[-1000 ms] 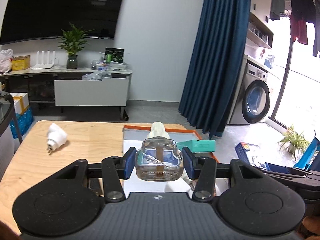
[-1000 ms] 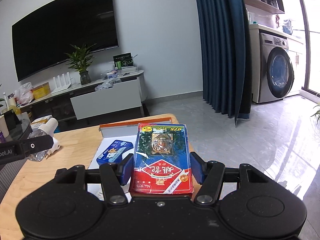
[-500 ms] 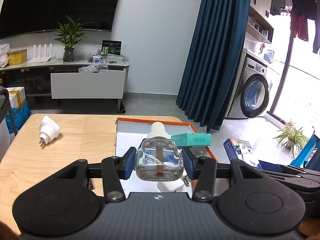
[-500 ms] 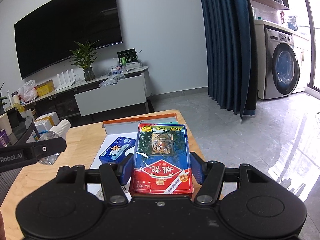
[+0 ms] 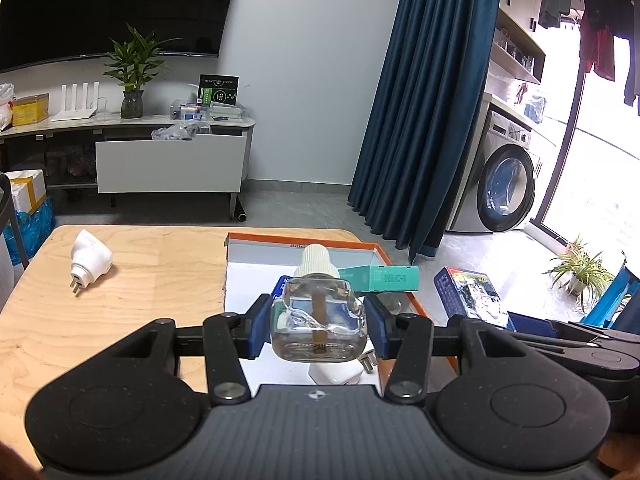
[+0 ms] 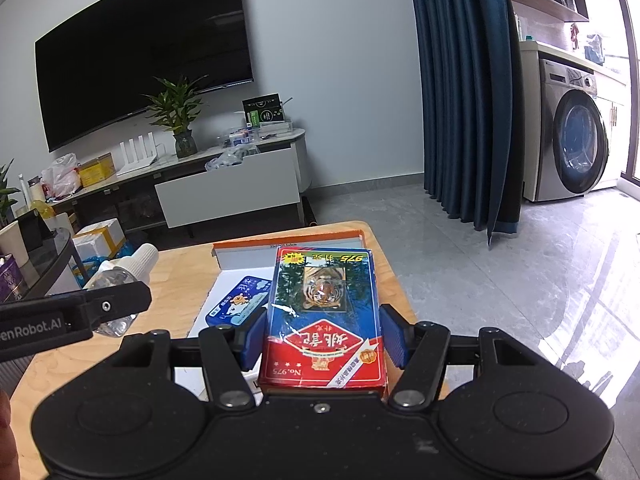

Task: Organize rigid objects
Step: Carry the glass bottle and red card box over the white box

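My left gripper (image 5: 318, 330) is shut on a clear glass bottle (image 5: 318, 320) with a white ribbed cap, held above the orange-rimmed white tray (image 5: 260, 242). My right gripper (image 6: 323, 336) is shut on a red and blue card box (image 6: 322, 320) with a tiger picture, held over the tray's right side (image 6: 288, 238). In the tray lie a teal box (image 5: 386, 278), a blue tin (image 6: 236, 302) and a white plug (image 5: 334, 374). The bottle and left gripper also show at the left of the right wrist view (image 6: 116, 280).
A white plug adapter (image 5: 89, 260) lies on the wooden table (image 5: 120, 312) left of the tray. The table's right edge runs close beside the tray. A TV cabinet, blue curtain and washing machine stand beyond the table.
Both grippers have shifted slightly with their objects still held; the left view has drifted right over the tray, and the left gripper reaches further into the right wrist view.
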`<state>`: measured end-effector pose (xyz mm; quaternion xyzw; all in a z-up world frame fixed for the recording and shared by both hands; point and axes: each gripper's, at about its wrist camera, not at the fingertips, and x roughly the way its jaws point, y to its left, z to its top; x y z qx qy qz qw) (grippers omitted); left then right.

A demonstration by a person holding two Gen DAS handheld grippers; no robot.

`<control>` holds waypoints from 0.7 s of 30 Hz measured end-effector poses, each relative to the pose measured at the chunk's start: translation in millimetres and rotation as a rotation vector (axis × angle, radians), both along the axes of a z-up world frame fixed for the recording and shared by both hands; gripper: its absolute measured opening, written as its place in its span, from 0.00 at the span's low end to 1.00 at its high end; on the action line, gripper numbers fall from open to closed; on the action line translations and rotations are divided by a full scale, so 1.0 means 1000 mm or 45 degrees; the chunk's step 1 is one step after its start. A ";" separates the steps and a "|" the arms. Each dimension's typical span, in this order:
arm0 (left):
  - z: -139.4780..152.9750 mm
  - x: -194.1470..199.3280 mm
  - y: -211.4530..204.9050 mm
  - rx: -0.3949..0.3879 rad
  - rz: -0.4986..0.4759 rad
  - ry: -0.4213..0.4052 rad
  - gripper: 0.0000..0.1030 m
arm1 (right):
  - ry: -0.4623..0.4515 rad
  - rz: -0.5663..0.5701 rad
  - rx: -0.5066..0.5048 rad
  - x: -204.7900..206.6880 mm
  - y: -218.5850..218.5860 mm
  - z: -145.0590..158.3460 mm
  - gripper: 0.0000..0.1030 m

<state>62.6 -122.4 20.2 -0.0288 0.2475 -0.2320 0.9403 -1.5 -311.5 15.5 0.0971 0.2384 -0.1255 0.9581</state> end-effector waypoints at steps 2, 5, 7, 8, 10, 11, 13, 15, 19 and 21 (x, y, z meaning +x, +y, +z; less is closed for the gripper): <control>0.002 0.001 -0.001 0.002 0.000 -0.001 0.48 | -0.001 0.003 0.000 0.000 0.000 0.001 0.69; 0.002 0.002 -0.003 0.006 -0.003 0.000 0.48 | -0.004 0.005 -0.002 0.002 0.000 0.003 0.69; 0.003 0.002 -0.004 0.009 -0.002 -0.001 0.48 | -0.007 0.006 -0.001 0.003 0.000 0.004 0.69; 0.003 0.003 -0.004 0.010 -0.001 0.001 0.48 | -0.008 0.007 -0.003 0.003 0.001 0.005 0.69; 0.004 0.003 -0.005 0.014 -0.001 0.001 0.48 | -0.010 0.009 -0.004 0.004 0.001 0.006 0.69; 0.005 0.003 -0.006 0.016 -0.002 0.000 0.48 | -0.011 0.010 -0.005 0.004 0.001 0.006 0.69; 0.005 0.004 -0.006 0.018 -0.002 -0.001 0.48 | -0.012 0.013 -0.007 0.004 0.000 0.007 0.69; 0.005 0.004 -0.006 0.016 -0.002 0.000 0.48 | -0.010 0.016 -0.007 0.005 0.000 0.007 0.69; 0.005 0.004 -0.007 0.017 -0.002 0.001 0.48 | -0.010 0.018 -0.006 0.006 -0.001 0.008 0.69; 0.006 0.005 -0.007 0.016 -0.002 0.004 0.48 | -0.009 0.021 -0.006 0.008 0.000 0.008 0.69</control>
